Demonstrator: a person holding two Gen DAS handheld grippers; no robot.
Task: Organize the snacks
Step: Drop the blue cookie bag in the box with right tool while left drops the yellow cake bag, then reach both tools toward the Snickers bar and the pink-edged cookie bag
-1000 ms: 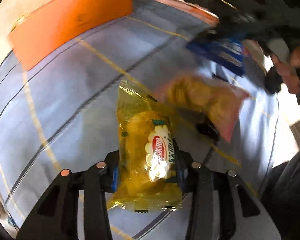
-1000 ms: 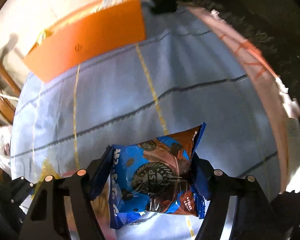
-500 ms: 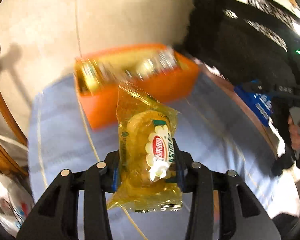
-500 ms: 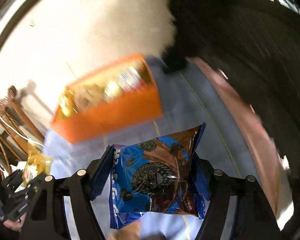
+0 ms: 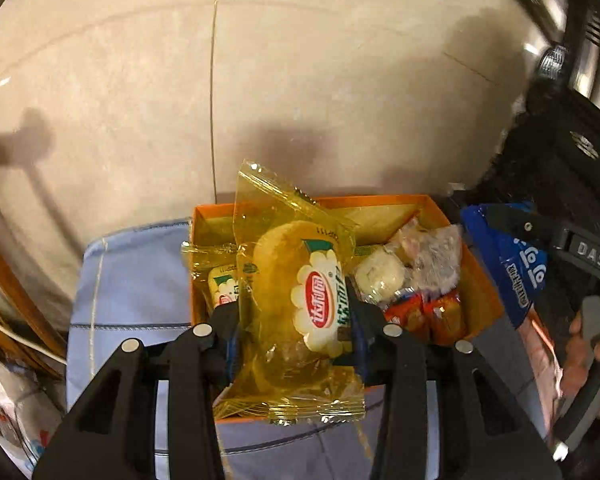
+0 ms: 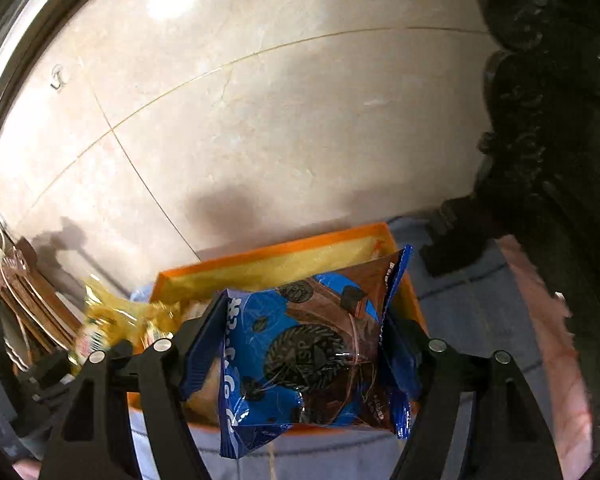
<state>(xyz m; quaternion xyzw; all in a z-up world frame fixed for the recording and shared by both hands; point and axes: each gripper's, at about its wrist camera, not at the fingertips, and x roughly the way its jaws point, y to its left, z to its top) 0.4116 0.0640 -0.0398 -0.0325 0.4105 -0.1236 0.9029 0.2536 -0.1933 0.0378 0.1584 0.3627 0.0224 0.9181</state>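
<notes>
The left gripper (image 5: 296, 334) clamps the yellow cake packet (image 5: 296, 300) mid-body; its jaws just eased slightly. The right gripper (image 6: 300, 356), likewise just eased, grips the blue cookie pack (image 6: 304, 352) above the orange box (image 6: 260, 254). Both appear light, crinkly, slippery and crushable.

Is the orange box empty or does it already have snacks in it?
Partly filled. The orange box holds a yellow cake pack, red packets and clear-wrapped snacks.

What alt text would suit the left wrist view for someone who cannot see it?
The left claw grips a clear yellow plastic packet holding a round golden cake, held above an open orange box already filled with wrapped snacks. The box stands on pale blue cloth by a beige tiled wall; at right, the right claw carries a blue cookie packet.
</notes>
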